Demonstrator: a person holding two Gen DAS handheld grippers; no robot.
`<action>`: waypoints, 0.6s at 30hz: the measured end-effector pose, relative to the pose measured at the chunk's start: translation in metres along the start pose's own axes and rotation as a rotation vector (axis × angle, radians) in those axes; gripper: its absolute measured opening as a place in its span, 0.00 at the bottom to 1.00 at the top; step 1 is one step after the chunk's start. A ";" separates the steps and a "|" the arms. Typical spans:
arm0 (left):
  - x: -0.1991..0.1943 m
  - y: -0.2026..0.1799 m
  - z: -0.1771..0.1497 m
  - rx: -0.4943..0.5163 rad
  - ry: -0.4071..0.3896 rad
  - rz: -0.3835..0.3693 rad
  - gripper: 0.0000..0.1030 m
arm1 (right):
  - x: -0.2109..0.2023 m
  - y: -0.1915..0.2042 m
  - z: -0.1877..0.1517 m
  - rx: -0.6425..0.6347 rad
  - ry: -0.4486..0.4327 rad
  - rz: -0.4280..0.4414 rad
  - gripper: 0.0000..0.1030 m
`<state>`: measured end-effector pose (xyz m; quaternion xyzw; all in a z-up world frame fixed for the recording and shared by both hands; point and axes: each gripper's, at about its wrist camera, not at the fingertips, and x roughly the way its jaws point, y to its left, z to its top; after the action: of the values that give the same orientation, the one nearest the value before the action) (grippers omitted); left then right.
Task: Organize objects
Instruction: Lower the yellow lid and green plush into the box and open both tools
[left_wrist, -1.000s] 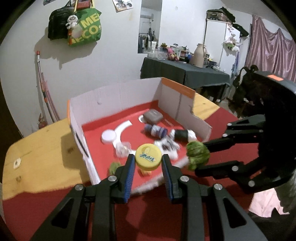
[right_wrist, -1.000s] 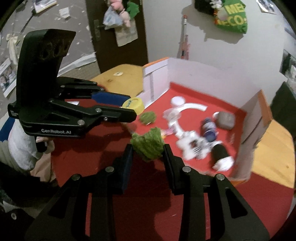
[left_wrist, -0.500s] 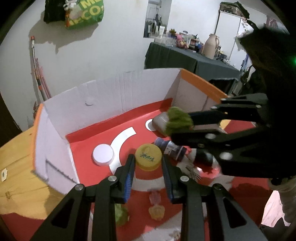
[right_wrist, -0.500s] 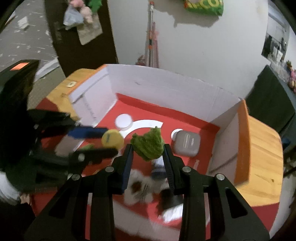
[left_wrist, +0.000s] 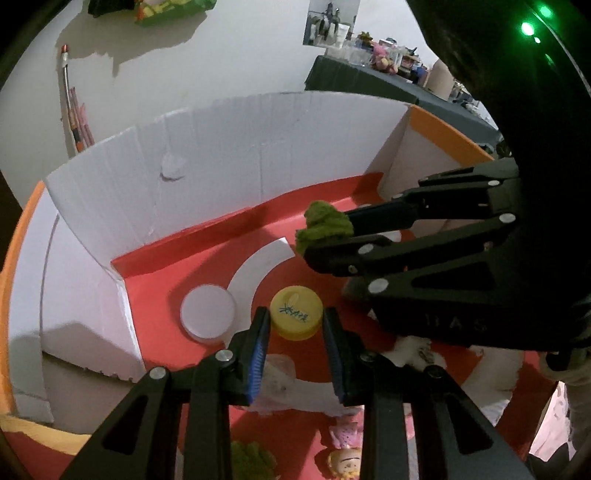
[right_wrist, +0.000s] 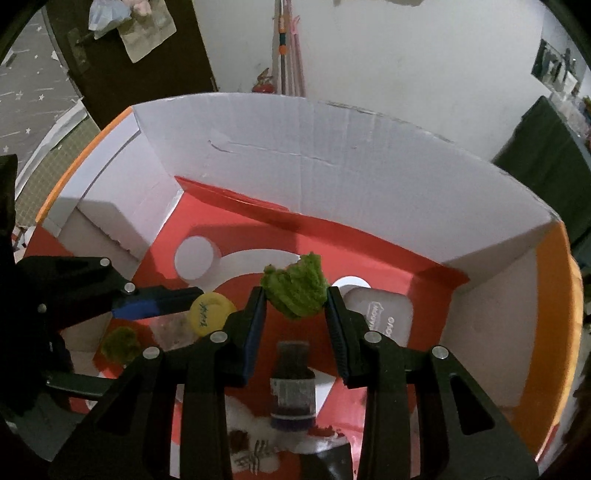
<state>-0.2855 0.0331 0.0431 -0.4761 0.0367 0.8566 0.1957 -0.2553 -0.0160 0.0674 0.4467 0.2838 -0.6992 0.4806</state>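
A cardboard box (right_wrist: 332, 155) fills both views, its white walls standing tall on three sides and its rim edged in orange; the red floor carries a white arc and a white disc (left_wrist: 208, 316). The far half of that floor, under the back wall, lies bare — the roomiest stretch — while the near half is crowded. The side wall on the right of the right wrist view stands close to a grey rounded case (right_wrist: 382, 314), leaving little room there.

Two grippers hang over the box. The left gripper (left_wrist: 295, 334) is closed on one yellow bottle cap (left_wrist: 295, 313) with blue writing, its blue-faced pads pressing both sides; the cap sits just above the red floor beside the white disc. The right gripper (right_wrist: 295, 314) clamps a green fuzzy clump (right_wrist: 295, 290), held over the floor's middle near the arc. In the left wrist view it crosses in from the right, its tips well clear of the back wall.

Counted on the floor: one dark bottle (right_wrist: 291, 384) lying directly below the right gripper, one grey case, one second green clump (right_wrist: 120, 345) at the left — apart from the held one — and one small doll figure (left_wrist: 345, 456) at the near edge. A white fluffy item (right_wrist: 255, 448) lies blurred at the bottom.
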 end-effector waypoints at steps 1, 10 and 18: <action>0.001 0.000 0.000 -0.001 0.002 0.000 0.30 | 0.002 0.001 0.000 -0.006 0.006 0.000 0.31; 0.010 0.003 0.001 -0.018 0.048 0.002 0.30 | 0.013 -0.001 0.000 -0.020 0.066 0.007 0.31; 0.016 0.008 0.001 -0.052 0.073 -0.009 0.30 | 0.013 -0.006 -0.006 -0.018 0.084 0.000 0.31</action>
<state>-0.2965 0.0307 0.0297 -0.5123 0.0191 0.8383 0.1857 -0.2607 -0.0139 0.0528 0.4714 0.3100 -0.6771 0.4724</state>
